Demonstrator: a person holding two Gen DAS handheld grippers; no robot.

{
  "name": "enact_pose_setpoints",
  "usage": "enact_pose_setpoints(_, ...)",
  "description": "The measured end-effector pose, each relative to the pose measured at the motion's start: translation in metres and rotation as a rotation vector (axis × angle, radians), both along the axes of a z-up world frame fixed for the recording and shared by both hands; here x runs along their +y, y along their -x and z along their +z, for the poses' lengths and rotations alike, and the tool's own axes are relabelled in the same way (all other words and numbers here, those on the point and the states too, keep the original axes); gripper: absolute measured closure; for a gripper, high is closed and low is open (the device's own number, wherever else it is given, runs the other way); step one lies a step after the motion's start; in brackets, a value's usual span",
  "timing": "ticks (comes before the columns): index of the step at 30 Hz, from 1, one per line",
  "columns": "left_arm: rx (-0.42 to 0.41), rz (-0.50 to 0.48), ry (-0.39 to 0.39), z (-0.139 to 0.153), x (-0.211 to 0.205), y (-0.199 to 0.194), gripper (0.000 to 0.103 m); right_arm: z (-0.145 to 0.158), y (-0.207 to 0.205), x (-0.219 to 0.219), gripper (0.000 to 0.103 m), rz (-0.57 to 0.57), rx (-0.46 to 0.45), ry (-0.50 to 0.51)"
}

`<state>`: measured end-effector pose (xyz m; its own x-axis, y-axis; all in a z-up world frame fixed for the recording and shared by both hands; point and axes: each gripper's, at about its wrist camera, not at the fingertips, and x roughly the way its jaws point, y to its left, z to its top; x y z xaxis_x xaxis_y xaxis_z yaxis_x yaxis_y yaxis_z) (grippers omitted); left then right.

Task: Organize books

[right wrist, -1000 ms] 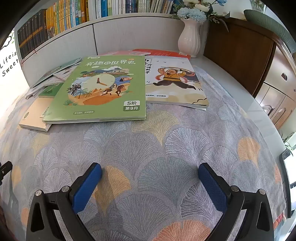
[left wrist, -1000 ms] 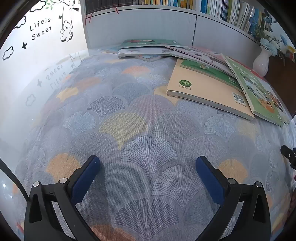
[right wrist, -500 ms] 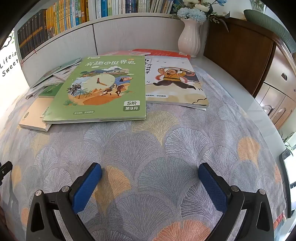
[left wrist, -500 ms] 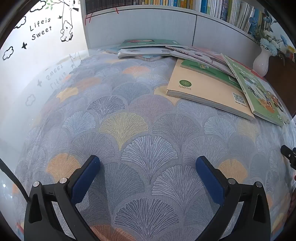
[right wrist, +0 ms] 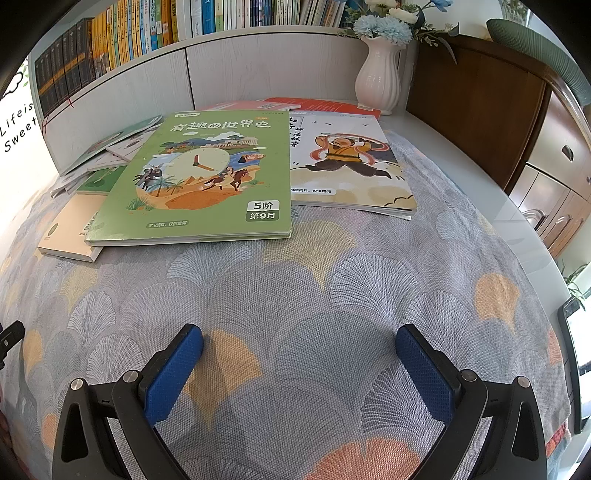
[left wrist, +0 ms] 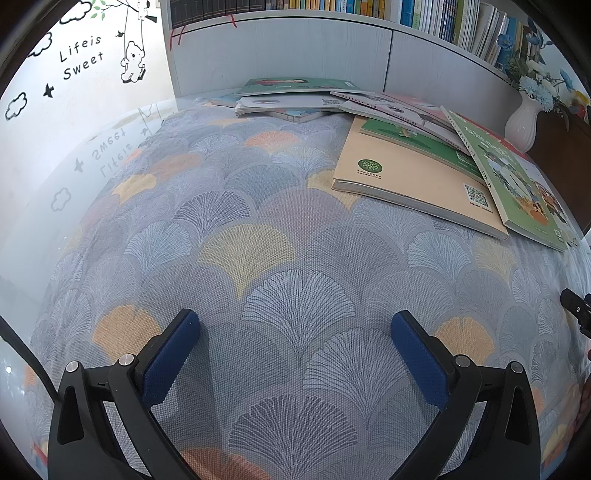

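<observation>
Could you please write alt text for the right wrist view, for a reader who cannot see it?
The right gripper hangs open and empty over a fan-patterned tablecloth. Beyond it a green book overlaps a beige book and an illustrated book. Behind stand a white vase of flowers and a full bookshelf.

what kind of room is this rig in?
Likely a home study or child's room: a packed white bookshelf, illustrated children's books such as the green clock-cover book, and a white flower vase.
</observation>
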<state>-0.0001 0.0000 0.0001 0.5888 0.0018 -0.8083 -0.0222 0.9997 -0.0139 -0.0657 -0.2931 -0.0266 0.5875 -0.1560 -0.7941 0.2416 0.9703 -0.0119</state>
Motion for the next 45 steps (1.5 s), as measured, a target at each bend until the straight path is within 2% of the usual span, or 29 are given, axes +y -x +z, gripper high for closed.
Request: enact_pose_setpoints(45, 0.003, -0.010, 0.007, -0.0001, 0.0010, -0.0015, 0.000, 0.0000, 0.0004, -0.0004, 0.000, -0.004, 0.000, 0.003)
